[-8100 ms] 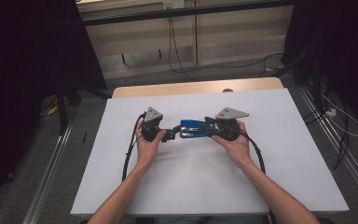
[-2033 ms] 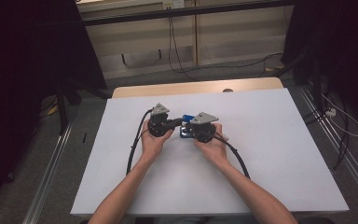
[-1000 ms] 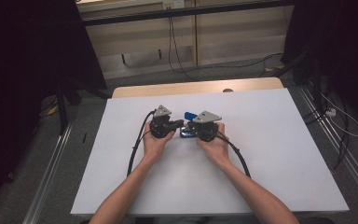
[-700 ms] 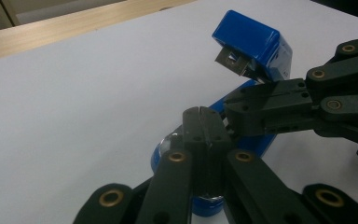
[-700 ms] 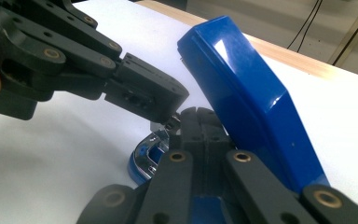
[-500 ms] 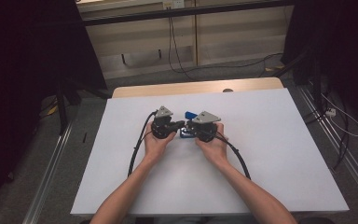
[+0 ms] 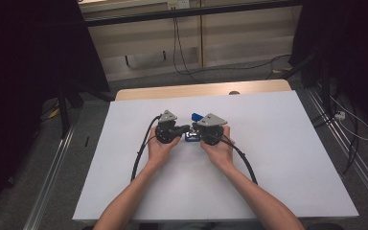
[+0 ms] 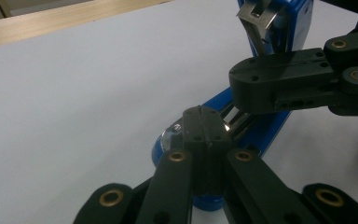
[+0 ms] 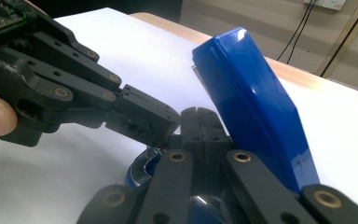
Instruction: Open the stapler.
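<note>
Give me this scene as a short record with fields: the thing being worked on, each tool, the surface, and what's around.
object: blue stapler, its top arm swung up and open
left tool: jaws shut, tips at the stapler's base
right tool: jaws shut, low at the stapler's hinge end
contact: both tools touch the stapler; a firm grip cannot be told
hands: left hand and right hand close together, mid-table
surface: white table
surroundings: black cables trail back from the tools
</note>
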Demonstrator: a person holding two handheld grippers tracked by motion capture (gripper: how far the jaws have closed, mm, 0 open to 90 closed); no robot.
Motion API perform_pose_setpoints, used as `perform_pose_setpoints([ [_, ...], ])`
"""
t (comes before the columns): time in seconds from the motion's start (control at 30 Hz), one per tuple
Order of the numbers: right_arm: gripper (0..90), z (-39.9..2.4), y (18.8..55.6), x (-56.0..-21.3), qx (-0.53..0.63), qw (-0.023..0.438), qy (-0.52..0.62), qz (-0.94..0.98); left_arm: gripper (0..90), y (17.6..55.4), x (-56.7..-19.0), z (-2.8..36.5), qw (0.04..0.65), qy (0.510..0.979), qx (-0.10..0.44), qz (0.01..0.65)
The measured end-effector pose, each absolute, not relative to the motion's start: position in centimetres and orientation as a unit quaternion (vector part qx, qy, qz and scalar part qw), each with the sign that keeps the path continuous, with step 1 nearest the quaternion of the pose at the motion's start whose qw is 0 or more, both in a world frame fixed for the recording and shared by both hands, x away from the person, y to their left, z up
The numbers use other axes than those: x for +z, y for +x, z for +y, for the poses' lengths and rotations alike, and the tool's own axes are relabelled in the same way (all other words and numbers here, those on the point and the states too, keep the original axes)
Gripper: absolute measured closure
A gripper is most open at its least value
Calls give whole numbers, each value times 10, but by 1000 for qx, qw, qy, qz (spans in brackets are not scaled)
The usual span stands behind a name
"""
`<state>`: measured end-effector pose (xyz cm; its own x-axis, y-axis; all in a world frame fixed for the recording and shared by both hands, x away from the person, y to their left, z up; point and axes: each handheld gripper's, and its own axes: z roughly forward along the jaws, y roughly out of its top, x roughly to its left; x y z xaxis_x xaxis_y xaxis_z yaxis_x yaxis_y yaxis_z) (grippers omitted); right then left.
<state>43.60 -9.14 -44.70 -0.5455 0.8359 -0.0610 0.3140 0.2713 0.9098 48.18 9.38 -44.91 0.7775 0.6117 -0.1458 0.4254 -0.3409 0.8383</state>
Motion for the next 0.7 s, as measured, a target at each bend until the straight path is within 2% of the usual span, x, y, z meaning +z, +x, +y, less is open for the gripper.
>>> perform_pose_setpoints([
  [0.7,900,-94,437,-440,468,296,388,737,900,480,-448,91,470,817,108,317],
])
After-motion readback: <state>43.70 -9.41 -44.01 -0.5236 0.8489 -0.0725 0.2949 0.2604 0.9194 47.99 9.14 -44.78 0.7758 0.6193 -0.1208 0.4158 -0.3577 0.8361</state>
